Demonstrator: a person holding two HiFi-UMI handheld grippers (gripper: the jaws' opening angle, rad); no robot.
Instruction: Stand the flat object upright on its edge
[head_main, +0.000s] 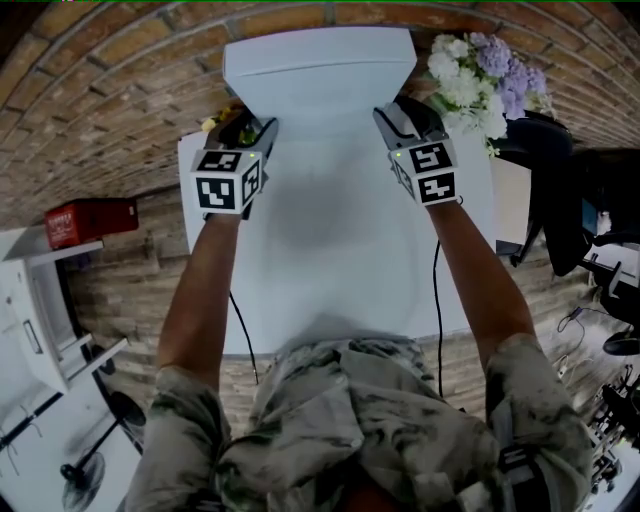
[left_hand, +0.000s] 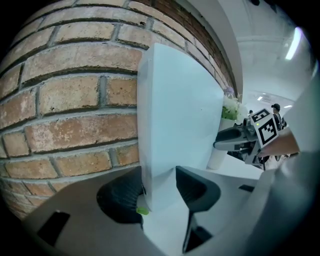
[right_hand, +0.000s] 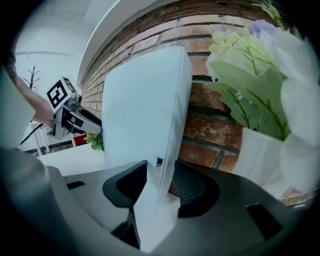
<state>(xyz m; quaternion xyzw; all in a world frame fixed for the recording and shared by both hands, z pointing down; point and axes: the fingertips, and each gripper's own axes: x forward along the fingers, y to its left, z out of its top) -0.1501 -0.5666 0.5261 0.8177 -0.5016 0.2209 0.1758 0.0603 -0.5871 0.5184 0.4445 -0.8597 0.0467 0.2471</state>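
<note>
The white flat box (head_main: 320, 75) stands upright on its edge at the back of the white table (head_main: 330, 290), against the brick wall (head_main: 110, 110). The left gripper (left_hand: 160, 187) clamps its left side. The right gripper (right_hand: 160, 182) straddles its right side, jaws released.

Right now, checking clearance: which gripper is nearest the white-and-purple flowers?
The right gripper: the flowers stand beside it; the left gripper is across the board.

The flat object (head_main: 318, 75) is pale bluish white, the table (head_main: 330, 270) white, the brick wall (head_main: 120, 110) red-brown, the flowers (head_main: 480, 75) white and lilac, the box (head_main: 90, 222) red, the shirt (head_main: 350, 420) camouflage-patterned.
</note>
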